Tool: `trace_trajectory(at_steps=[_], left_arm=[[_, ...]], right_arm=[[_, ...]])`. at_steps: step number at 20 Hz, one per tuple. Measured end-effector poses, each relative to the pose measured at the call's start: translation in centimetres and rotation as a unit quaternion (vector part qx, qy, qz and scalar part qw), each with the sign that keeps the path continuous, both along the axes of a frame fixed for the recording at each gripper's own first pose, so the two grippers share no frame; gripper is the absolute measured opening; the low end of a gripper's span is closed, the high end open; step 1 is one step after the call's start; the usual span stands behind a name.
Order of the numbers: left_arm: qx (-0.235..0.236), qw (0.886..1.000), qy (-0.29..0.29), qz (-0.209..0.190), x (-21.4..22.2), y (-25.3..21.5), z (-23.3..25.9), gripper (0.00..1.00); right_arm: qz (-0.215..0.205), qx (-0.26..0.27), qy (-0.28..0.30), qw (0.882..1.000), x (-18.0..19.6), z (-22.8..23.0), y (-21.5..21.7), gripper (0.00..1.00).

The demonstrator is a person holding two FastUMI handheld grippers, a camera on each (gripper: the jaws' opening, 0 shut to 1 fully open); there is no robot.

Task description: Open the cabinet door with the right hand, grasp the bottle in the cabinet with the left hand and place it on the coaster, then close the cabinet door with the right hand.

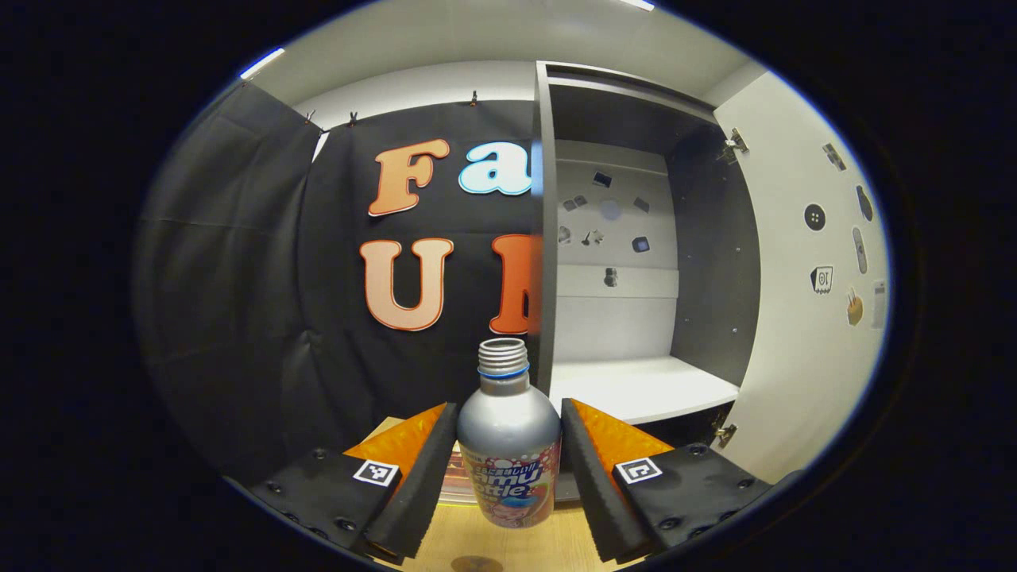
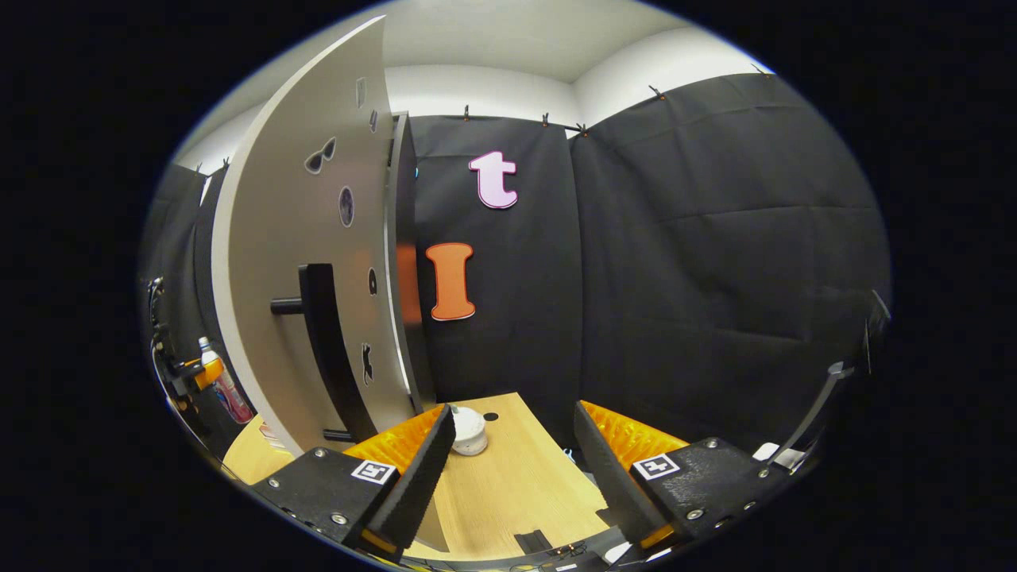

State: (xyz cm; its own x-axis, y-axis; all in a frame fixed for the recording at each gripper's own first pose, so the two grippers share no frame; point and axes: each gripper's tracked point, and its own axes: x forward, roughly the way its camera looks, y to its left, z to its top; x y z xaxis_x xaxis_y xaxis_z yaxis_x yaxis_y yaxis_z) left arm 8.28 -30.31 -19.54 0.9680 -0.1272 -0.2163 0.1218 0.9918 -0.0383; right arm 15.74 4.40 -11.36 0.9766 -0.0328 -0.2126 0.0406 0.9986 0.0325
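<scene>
Door [image 2: 310, 262] stands open. My left claw [image 1: 508, 465] pinches the bottle [image 1: 508, 445], out of the cabinet [image 1: 636, 318] over the table. Right claw [image 2: 508, 469] spread, idle beside door. Next: lower onto coaster.

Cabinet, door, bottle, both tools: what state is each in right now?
Cabinet: open, shelf bare.
Door: swung wide open.
Bottle: upright, uncapped, out of the cabinet, held.
Left tool: shut on bottle.
Right tool: open, holding nothing, near the door's handle.
</scene>
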Motion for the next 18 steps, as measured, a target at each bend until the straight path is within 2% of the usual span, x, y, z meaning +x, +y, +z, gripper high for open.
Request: trace_trajectory(at_steps=[6, 11, 12, 13, 18], left_arm=[[-0.003, 1.000, 0.020, 0.005, -2.5, 3.0, -6.4, 0.84], [0.011, 0.999, 0.046, -0.010, -4.7, 2.7, -12.3, 0.84], [0.009, 0.999, 0.049, -0.012, -4.9, 2.6, -13.3, 0.84], [0.005, 0.998, 0.055, -0.015, -5.2, 2.4, -14.2, 0.85], [0.001, 0.997, 0.078, -0.010, -5.4, 2.3, -18.8, 0.84]], right_arm=[[-0.009, -0.004, 0.007, 1.000, -0.3, -0.2, 0.0, 0.99], [-0.019, -0.001, 0.020, 1.000, -0.7, -0.5, 0.1, 0.99], [-0.022, -0.001, 0.021, 1.000, -0.8, -0.5, 0.0, 0.93], [-0.025, -0.001, 0.022, 0.999, -0.8, -0.5, 0.0, 0.99], [-0.033, -0.008, 0.021, 0.999, -0.7, -0.4, -0.2, 0.99]])
